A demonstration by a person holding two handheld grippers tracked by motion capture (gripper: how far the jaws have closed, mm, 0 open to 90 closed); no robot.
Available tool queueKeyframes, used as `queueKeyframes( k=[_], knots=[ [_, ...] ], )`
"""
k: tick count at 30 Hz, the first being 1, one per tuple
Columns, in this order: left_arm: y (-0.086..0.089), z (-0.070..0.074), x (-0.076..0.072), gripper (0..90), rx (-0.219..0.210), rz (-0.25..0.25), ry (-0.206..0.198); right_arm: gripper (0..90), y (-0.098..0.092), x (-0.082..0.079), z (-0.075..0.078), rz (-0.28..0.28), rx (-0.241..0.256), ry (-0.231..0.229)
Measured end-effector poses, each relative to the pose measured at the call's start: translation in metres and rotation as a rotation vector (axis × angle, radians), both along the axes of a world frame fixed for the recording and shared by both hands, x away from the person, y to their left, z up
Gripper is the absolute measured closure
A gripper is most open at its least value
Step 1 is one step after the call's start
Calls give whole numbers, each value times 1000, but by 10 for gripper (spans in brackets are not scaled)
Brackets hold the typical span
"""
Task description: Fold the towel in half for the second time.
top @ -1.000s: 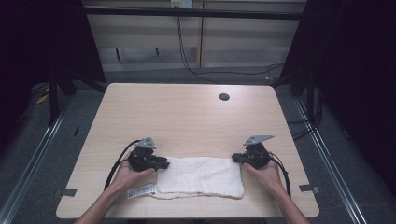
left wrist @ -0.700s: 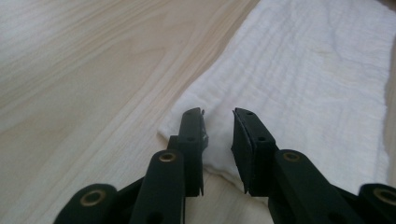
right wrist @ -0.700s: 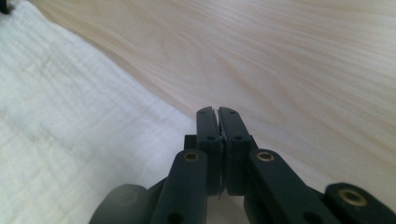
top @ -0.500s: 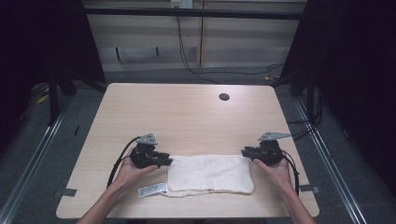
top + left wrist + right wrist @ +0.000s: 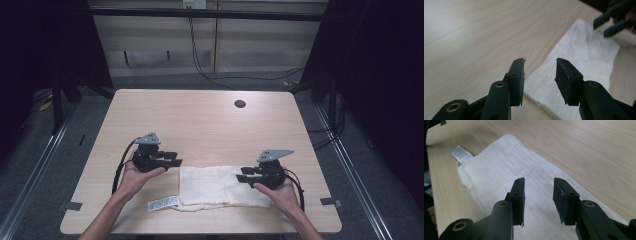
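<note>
Clearly a soft, light job: the folded white towel (image 5: 220, 186) lies flat near the table's (image 5: 200, 120) front edge, between the two grippers.

Limp and thick, it looks likely to sag, so its corners or short ends seem the best hold; its care tag (image 5: 163, 203) sticks out front-left. Left gripper (image 5: 175, 159) hangs half open just off the left end, holding nothing; right gripper (image 5: 242, 174) gapes likewise over the right end, empty.

The high view is looking down over the table (image 5: 200, 120); both gripper views are facing each other closely across the towel (image 5: 215, 186).
</note>
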State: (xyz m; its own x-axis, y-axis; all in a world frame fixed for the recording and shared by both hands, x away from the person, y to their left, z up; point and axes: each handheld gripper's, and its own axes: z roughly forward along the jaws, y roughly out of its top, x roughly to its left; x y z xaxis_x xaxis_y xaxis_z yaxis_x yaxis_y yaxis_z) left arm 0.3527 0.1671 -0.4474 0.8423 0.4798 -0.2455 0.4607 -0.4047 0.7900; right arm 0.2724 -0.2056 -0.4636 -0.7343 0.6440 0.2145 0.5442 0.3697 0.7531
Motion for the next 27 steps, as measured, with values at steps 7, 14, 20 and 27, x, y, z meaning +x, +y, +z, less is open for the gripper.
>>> queueKeyframes(
  k=[7, 14, 20, 27],
  knots=[
    [-7, -23, -1, 538, 81, -12, 37, 613, 51, -11, 1, 146, 6, 9],
    [0, -26, 4, 511, 45, 29, 42, 615, 88, -14, -1, 233, 14, 16],
    [1, -29, 5, 506, 52, 31, 52, 660, 121, -13, -6, 312, 4, 37],
    [3, -28, 5, 497, 41, 37, 53, 688, 151, -17, -17, 369, -13, 55]
  ],
)
